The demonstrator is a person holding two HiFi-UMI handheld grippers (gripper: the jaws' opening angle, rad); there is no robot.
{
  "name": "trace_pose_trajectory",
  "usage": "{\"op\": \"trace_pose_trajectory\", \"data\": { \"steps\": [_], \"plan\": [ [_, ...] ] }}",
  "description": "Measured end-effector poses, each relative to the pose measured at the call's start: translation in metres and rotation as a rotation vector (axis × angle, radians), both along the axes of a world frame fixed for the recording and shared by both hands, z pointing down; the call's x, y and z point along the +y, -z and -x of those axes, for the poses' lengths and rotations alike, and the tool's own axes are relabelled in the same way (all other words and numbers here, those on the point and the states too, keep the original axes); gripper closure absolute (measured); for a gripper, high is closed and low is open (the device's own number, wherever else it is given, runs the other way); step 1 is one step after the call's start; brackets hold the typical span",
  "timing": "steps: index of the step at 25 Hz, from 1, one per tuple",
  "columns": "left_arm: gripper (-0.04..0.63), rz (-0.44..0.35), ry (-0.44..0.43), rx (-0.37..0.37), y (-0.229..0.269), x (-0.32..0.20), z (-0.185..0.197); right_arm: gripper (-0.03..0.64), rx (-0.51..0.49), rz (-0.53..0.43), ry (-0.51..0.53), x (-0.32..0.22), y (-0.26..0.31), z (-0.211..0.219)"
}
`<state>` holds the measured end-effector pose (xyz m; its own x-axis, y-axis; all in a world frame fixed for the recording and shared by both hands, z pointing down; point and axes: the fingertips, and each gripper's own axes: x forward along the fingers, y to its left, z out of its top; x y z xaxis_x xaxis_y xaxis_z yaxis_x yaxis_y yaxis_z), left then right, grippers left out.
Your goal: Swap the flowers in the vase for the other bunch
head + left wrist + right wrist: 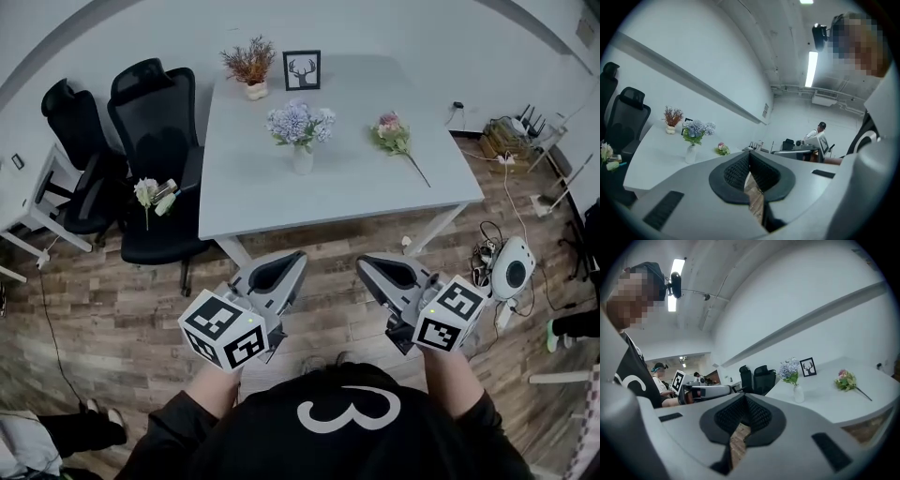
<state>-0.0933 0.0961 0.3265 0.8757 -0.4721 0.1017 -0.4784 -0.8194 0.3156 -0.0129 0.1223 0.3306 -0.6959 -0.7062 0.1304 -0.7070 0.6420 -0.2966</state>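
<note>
Both empty, jaws together: left tool [284, 272], right tool [380, 274] | risk: slim vase [303, 159] tips on desk [272, 202] as blue flowers [300, 122] lift | cause: stems drag

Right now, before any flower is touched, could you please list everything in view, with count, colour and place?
table: one, white, middle of the room
vase: one, white, upright near the table's middle
flowers in the vase: one bunch, pale blue
loose bunch: one, pink and green, lying on the table right of the vase
dried plant: one, reddish brown, small pot at the far edge
framed picture: one, black frame, beside the dried plant
office chairs: two, black, left of the table
white flowers: one bunch, on a chair seat
left gripper: grey, shut, empty, short of the table
right gripper: grey, shut, empty, beside it
</note>
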Motion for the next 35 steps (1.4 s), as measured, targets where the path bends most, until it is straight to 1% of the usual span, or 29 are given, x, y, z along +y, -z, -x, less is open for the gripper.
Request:
{"op": "trace_pose_trajectory", "data": {
  "steps": [4,8,13,16,18,22,24,30,31,33,35],
  "plan": [
    [0.584,0.014,0.005,-0.007,-0.006,-0.029,-0.013,0.609,-0.006,0.001,0.008,-0.029,-0.009,-0.013],
    [0.584,0.012,0.030,-0.045,-0.015,-0.058,-0.027,0.609,-0.016,-0.001,0.039,-0.065,-0.016,-0.031],
    [0.584,0.025,0.097,-0.075,-0.026,-0.107,-0.042,0.609,-0.041,0.019,0.080,-0.124,-0.022,-0.059],
    [0.584,0.059,0.135,-0.090,-0.039,-0.138,-0.054,0.609,-0.049,0.043,0.110,-0.158,-0.030,-0.076],
    [0.584,0.088,0.163,-0.086,-0.046,-0.155,-0.059,0.609,-0.052,0.059,0.131,-0.175,-0.037,-0.084],
    [0.584,0.117,0.222,-0.092,-0.054,-0.183,-0.066,0.609,-0.065,0.081,0.179,-0.206,-0.042,-0.098],
    [0.584,0.117,0.257,-0.093,-0.053,-0.194,-0.066,0.609,-0.066,0.086,0.201,-0.219,-0.045,-0.103],
    [0.580,0.067,0.332,-0.094,-0.046,-0.213,-0.058,0.609,-0.056,0.115,0.260,-0.244,-0.060,-0.101],
    [0.562,0.065,0.338,-0.095,-0.047,-0.216,-0.056,0.609,-0.057,0.120,0.269,-0.245,-0.062,-0.098],
    [0.494,0.055,0.348,-0.097,-0.047,-0.223,-0.055,0.609,-0.053,0.126,0.289,-0.248,-0.066,-0.092],
    [0.405,0.033,0.370,-0.110,-0.047,-0.232,-0.053,0.609,-0.044,0.126,0.307,-0.250,-0.068,-0.085]
  ]
}}
